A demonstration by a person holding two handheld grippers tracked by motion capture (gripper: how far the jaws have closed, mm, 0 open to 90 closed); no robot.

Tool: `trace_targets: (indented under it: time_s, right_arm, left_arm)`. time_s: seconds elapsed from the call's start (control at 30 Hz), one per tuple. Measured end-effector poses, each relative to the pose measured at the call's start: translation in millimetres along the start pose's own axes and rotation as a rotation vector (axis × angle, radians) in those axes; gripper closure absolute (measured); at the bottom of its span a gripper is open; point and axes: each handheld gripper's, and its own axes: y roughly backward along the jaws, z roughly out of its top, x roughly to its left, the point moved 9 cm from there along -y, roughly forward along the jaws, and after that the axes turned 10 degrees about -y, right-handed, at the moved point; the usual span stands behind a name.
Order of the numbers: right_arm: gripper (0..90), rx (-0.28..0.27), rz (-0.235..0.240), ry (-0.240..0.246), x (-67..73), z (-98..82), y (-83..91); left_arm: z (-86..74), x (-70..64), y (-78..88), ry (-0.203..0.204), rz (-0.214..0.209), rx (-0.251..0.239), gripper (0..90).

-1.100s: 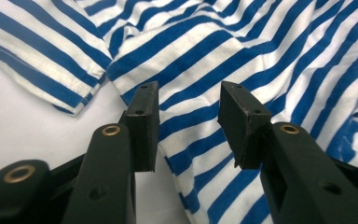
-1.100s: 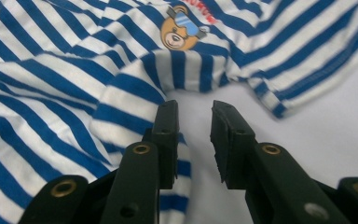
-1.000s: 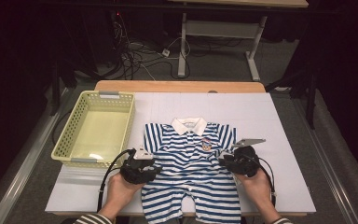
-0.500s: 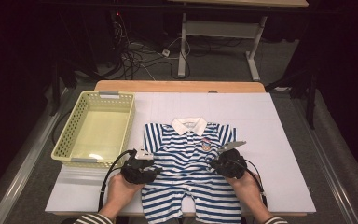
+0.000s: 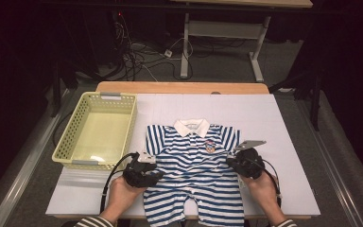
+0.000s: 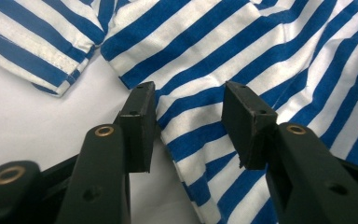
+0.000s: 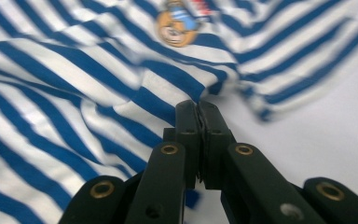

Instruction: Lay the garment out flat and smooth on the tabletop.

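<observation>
Right gripper (image 5: 240,158) shifted inward, fingers just pinched romper (image 5: 194,170) edge, left gripper (image 5: 152,169) fingers half-open astride opposite edge.

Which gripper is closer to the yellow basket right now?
Left. The left gripper sits at the striped romper's left edge, just below the yellow basket's near corner. The right gripper is at the romper's far edge, with the whole garment between it and the basket.

White table (image 5: 283,118), yellow basket (image 5: 97,130) at left, striped romper (image 5: 194,165) beside it
</observation>
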Motion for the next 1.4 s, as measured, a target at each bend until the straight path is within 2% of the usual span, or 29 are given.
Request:
trace_targets:
  time_s: [0.07,0.17,0.23,0.3,0.43,0.53,0.6,0.73,0.8,0.87,0.97,1.0,1.07,1.13,1.17,1.2,1.3,1.4]
  right_arm:
    - [88.8,-0.006,-0.03,-0.017,-10.7,0.0,3.5]
    - [88.6,0.007,-0.022,-0.042,-17.7,-2.9,1.8]
    - [87.6,0.025,-0.019,-0.036,-14.9,-6.4,-2.0]
    - [81.8,0.012,-0.021,-0.029,-12.4,-6.3,-1.6]
    - [77.5,-0.051,0.011,-0.048,-8.9,-4.2,15.6]
    - [76.7,-0.08,0.032,-0.035,-2.9,-9.8,28.8]
    - [76.5,-0.076,0.058,-0.028,3.8,-17.6,32.4]
    - [72.8,-0.019,0.103,-0.002,19.6,-36.3,27.8]
    - [70.8,0.019,0.094,0.021,24.4,-43.1,21.3]
    - [69.2,0.049,0.085,0.032,26.9,-46.3,14.9]
    - [70.4,0.049,0.026,0.115,29.0,-46.0,11.3]
    - [74.2,0.052,0.011,0.135,30.6,-46.2,11.2]
    - [83.2,0.059,0.02,0.157,34.6,-47.1,11.2]
    - [88.1,0.068,0.033,0.148,36.0,-47.5,10.9]
    - [89.2,0.07,0.036,0.147,35.6,-47.4,10.9]
    - [89.5,0.07,0.034,0.147,35.4,-47.3,10.9]
    - [89.9,0.074,0.026,0.159,35.7,-47.0,11.2]
    - [89.9,0.078,0.032,0.152,35.2,-46.8,11.7]
  left_arm:
    - [-0.8,0.1,-1.5,0.003,-0.003,0.008,53.4]
    - [-1.0,-0.4,-1.4,0.0,-0.003,0.011,53.3]
    - [-0.6,-0.6,-0.3,-0.003,-0.001,0.007,53.3]
    - [1.1,-0.7,3.7,-0.002,0.004,-0.012,53.3]
    - [8.0,-3.8,21.6,0.002,0.02,-0.09,53.3]
    - [12.9,-10.0,34.6,-0.002,0.03,-0.138,53.4]
    - [15.6,-19.8,36.7,-0.008,-0.003,-0.15,54.3]
    - [17.5,-41.4,22.2,-0.06,-0.06,-0.104,54.6]
    - [17.0,-48.5,10.9,-0.073,-0.084,-0.072,54.6]
    - [15.2,-52.1,0.4,-0.093,-0.086,-0.036,53.1]
    - [13.4,-55.3,-8.5,-0.098,-0.096,-0.01,52.8]
    - [13.3,-56.3,-10.0,-0.099,-0.098,-0.008,52.8]
    - [13.3,-58.1,-12.0,-0.112,-0.094,-0.011,53.1]
    - [13.4,-59.7,-13.2,-0.135,-0.089,-0.015,57.9]
    - [12.7,-61.5,-13.7,-0.142,-0.117,-0.006,63.1]
    - [12.7,-62.9,-14.3,-0.143,-0.129,-0.01,70.5]
    - [13.0,-66.2,-13.6,-0.169,-0.152,0.013,83.8]
    - [13.3,-67.9,-10.3,-0.173,-0.167,0.021,85.9]
